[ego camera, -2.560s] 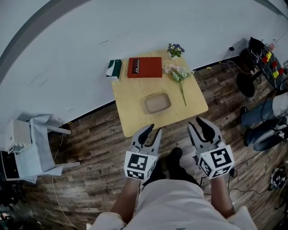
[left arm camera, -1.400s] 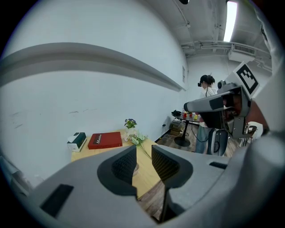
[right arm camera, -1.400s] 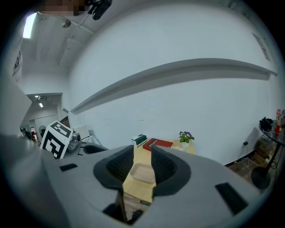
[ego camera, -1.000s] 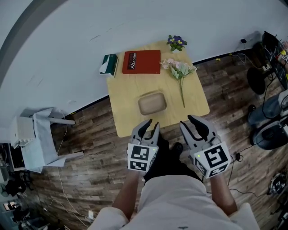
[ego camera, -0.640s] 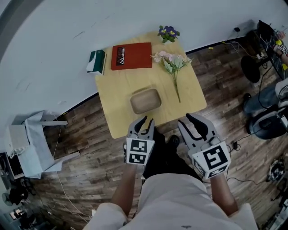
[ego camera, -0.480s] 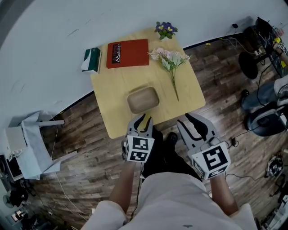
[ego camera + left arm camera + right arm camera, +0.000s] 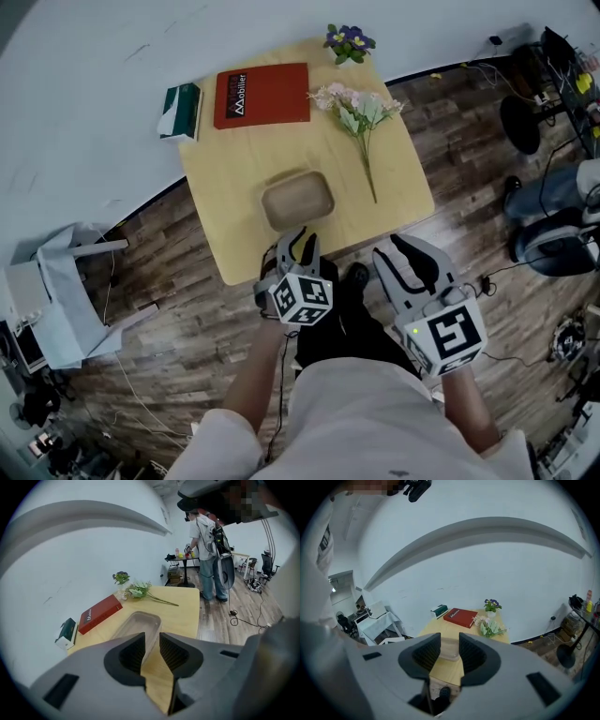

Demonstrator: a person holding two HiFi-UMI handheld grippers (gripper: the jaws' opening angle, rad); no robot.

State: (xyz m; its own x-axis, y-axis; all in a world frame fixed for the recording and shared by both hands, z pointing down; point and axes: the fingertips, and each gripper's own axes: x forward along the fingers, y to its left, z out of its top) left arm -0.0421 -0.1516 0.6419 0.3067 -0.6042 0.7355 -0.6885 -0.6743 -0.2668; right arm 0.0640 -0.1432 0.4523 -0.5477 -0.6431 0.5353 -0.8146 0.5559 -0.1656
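A square light-wood table point(image 7: 398, 187) stands against the white wall. On it lie a shallow beige tray point(image 7: 297, 200), a red book point(image 7: 262, 95), a green box point(image 7: 180, 97), a bunch of pale flowers point(image 7: 361, 112) and a small potted plant point(image 7: 349, 41). My left gripper point(image 7: 299, 246) is open and empty at the table's near edge, just short of the tray point(image 7: 140, 623). My right gripper point(image 7: 412, 260) is open and empty, over the floor in front of the table's near right corner. The tray point(image 7: 450, 649) shows between its jaws, far off.
A white chair draped with cloth point(image 7: 56, 281) stands on the wood floor at the left. At the right are dark stool bases point(image 7: 553, 253) and cables. A person point(image 7: 206, 550) stands by a far table in the left gripper view. My dark shoe point(image 7: 356, 275) is below the table.
My left gripper has moved forward to the table's near edge, close to the tray. The right gripper has hardly moved. Both stay open and empty.
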